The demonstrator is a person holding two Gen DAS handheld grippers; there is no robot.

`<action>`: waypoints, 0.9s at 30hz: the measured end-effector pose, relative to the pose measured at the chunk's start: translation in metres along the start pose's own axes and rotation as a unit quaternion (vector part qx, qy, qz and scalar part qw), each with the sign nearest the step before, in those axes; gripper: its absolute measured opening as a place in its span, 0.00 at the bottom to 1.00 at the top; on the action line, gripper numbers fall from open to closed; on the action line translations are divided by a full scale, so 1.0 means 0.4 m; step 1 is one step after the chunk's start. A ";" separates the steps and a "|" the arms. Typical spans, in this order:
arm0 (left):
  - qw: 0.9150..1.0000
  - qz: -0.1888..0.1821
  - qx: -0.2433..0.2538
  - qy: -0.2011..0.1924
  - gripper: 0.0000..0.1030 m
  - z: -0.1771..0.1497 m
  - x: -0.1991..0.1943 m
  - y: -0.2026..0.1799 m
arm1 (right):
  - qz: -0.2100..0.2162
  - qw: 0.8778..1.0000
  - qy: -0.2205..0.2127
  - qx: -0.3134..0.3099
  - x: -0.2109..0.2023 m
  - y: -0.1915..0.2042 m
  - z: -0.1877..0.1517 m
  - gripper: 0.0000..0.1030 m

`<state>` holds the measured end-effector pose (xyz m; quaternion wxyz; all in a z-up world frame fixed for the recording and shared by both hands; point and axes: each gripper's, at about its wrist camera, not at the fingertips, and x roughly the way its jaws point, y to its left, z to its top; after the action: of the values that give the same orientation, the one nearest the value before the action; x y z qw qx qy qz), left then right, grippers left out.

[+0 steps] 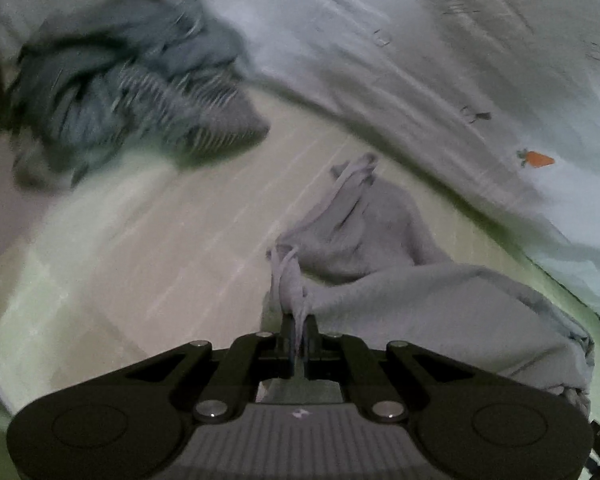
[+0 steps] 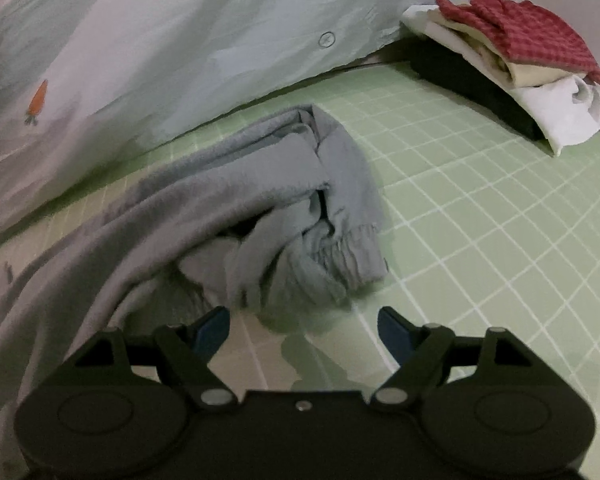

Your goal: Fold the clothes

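Note:
A grey garment [image 1: 380, 280] lies crumpled on the green checked sheet [image 1: 160, 260]. My left gripper [image 1: 299, 336] is shut on a bunched edge of it, and the cloth trails off to the right. The same grey garment [image 2: 260, 208] shows in the right wrist view, its gathered cuff [image 2: 348, 260] lying toward the right. My right gripper [image 2: 303, 326] stands open just short of that crumpled end, with only sheet between its blue pads [image 2: 212, 330].
A pale duvet [image 2: 160, 40] printed with small carrots runs along the far side of the sheet [image 2: 480, 220]. A stack of folded clothes [image 2: 512, 68] topped by red checked cloth lies at the far right. A heap of bluish striped clothes [image 1: 112, 92] lies at the far left.

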<state>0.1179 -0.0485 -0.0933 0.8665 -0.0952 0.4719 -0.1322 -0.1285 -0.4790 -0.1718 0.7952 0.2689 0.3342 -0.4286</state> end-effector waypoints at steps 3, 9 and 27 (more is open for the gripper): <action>1.000 0.002 -0.004 0.014 0.04 -0.035 0.004 0.005 | 0.003 1.000 0.007 -0.012 -0.010 -0.009 -0.017 0.79; 0.999 0.007 -0.031 0.025 0.04 -0.044 0.018 0.002 | 0.007 1.000 -0.002 -0.017 -0.034 -0.038 -0.012 0.79; 0.998 0.047 -0.038 -0.005 0.04 0.076 0.133 -0.065 | 0.007 0.999 -0.025 -0.042 0.191 -0.086 0.264 0.63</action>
<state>0.1676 -0.0888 -0.1118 0.8700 -0.1067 0.4759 -0.0725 -0.0950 -0.6095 -0.1683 0.8171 0.2269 0.3294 -0.4150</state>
